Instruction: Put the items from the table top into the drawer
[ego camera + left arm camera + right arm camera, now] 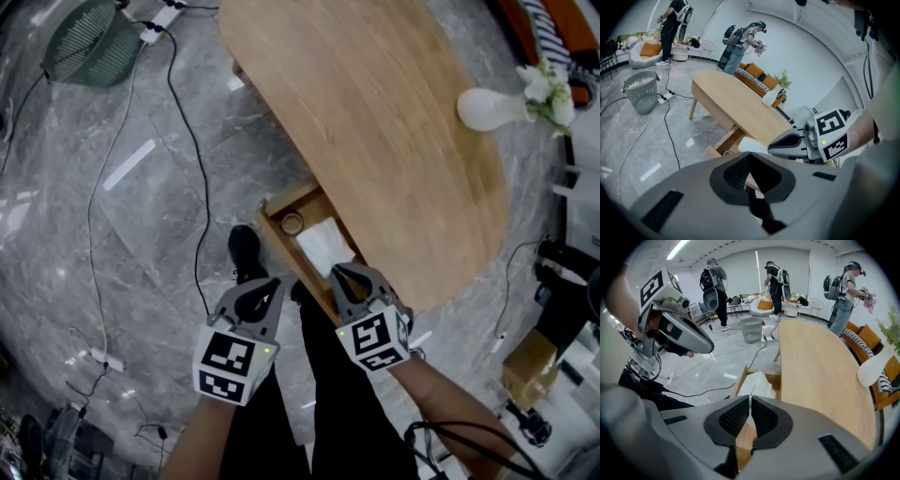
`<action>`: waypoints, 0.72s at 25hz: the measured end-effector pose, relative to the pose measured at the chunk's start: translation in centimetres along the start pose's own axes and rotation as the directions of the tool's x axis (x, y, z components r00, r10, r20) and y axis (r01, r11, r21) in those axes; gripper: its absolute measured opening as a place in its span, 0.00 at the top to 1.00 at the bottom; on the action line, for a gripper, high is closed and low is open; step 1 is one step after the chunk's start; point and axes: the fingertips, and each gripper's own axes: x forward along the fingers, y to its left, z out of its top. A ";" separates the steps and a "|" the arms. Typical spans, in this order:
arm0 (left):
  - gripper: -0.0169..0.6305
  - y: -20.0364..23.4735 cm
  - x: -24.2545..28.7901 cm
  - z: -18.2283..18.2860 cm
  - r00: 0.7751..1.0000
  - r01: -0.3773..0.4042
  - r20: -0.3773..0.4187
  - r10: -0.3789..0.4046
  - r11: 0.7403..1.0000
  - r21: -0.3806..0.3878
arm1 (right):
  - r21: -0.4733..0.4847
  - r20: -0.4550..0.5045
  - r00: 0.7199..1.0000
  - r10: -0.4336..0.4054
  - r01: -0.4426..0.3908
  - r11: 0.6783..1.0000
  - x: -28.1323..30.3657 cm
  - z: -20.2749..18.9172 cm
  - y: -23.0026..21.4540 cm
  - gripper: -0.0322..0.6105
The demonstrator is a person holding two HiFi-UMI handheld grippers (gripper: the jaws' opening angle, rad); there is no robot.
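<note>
Left gripper (271,280) and right gripper (337,270) both have jaws clenched on nothing, by the open drawer (289,199)

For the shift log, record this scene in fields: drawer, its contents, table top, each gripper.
drawer: open, pulled out from under the table
in drawer: roll; white packet
table: holds only a vase with flowers
left gripper: jaws together, nothing held, over the floor beside the drawer
right gripper: jaws together, nothing held, at the drawer's front end
</note>
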 end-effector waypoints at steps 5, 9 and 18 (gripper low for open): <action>0.97 0.7 0.3 -0.5 1.000 0.008 -0.017 -0.008 1.000 0.004 | -0.021 -0.064 0.997 -0.031 0.030 0.999 2.1 -2.8 -0.3 0.89; 0.97 1.0 0.7 -0.5 0.999 0.021 -0.031 -0.021 1.000 0.013 | 0.006 -0.099 0.994 -0.048 0.049 0.999 3.6 -5.1 -0.4 0.88; 0.97 0.8 0.5 0.6 0.997 0.051 -0.065 -0.047 0.997 0.055 | 0.250 -0.171 0.982 0.083 -0.039 0.967 3.4 -7.4 1.6 0.75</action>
